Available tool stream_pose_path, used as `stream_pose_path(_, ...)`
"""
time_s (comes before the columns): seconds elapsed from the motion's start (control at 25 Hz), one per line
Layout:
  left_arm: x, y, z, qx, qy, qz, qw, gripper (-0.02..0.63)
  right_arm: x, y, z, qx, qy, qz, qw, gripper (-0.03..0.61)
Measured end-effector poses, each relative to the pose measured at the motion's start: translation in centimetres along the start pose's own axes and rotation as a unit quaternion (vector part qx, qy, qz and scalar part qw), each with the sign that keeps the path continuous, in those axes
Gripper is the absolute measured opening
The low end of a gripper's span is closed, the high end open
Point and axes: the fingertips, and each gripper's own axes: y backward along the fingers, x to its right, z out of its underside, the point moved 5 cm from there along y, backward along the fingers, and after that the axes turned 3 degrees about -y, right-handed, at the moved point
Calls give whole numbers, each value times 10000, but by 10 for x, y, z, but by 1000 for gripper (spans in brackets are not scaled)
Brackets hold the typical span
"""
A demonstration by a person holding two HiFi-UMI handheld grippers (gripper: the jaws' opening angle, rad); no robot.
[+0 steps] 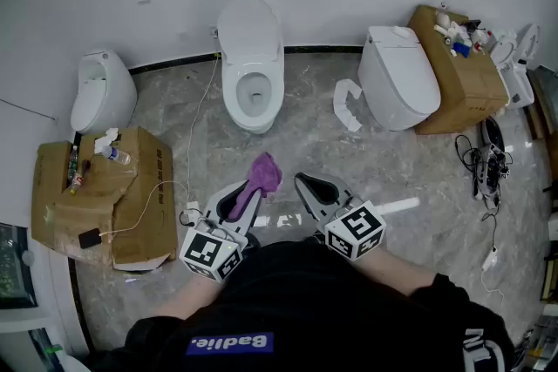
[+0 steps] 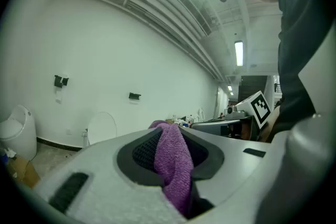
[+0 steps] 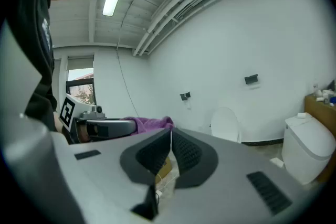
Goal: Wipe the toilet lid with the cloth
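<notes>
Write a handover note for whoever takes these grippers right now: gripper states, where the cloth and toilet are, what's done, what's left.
Left gripper: shut on the purple cloth, whose end sticks out past the jaws.
Right gripper: jaws together, nothing in them.
Both are held low in front of the person, well short of the toilets.
The white toilet straight ahead has its lid raised against the wall. A second toilet to the right has its lid down.
Done: cloth is in hand.
Left: bring the cloth to the lid and wipe it. No contact yet.
</notes>
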Motion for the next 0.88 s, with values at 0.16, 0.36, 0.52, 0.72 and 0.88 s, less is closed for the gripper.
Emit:
stream_pose_path(0.16,3,-1,-1,-12,4,6,10000,81,0,3,-1,0,-21,1,10000,32)
stream_pose_path(0.36,7,-4,-2,-18,-16,-5,10000,81,2,6,-3,25,3,-31,10000,32)
stream_pose_path(0.52,12,-12,-5,-31,-69,-24,10000,81,11,11,-5,59,-41,-61,10000,32)
stream_pose_path(0.72,24,-23,-7,-79,-122,-123,9998,81,26,23,-8,132,-157,-121,9997,34)
stream_pose_path(0.88,34,-35,-3,-87,-152,-325,9993,81,45,31,-8,148,-161,-184,9996,34)
